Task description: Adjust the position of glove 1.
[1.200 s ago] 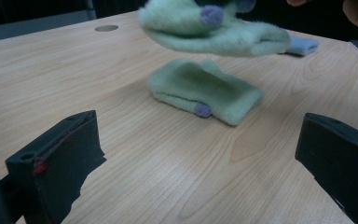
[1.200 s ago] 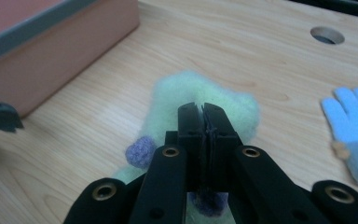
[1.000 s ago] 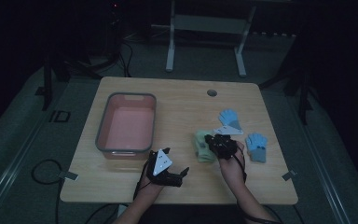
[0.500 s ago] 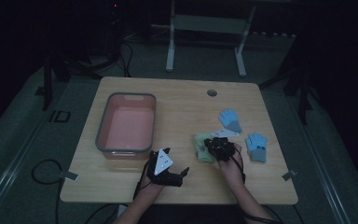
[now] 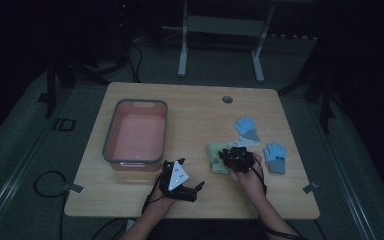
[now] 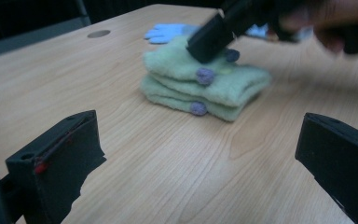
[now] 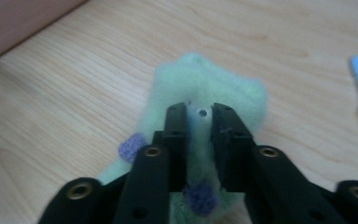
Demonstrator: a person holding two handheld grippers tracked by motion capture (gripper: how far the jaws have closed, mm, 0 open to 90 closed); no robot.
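1. Green fleece gloves, folded in a stack with purple dots, lie on the wooden table right of centre in the high view.
2. Right gripper: we note its jaws have just been opening; a narrow gap stands between them, fleece in it, pads no longer pinching. We judge the stack released.
3. Left gripper: jaws wide apart, empty, lower centre.
4. Pink bin left; blue gloves right, apart.
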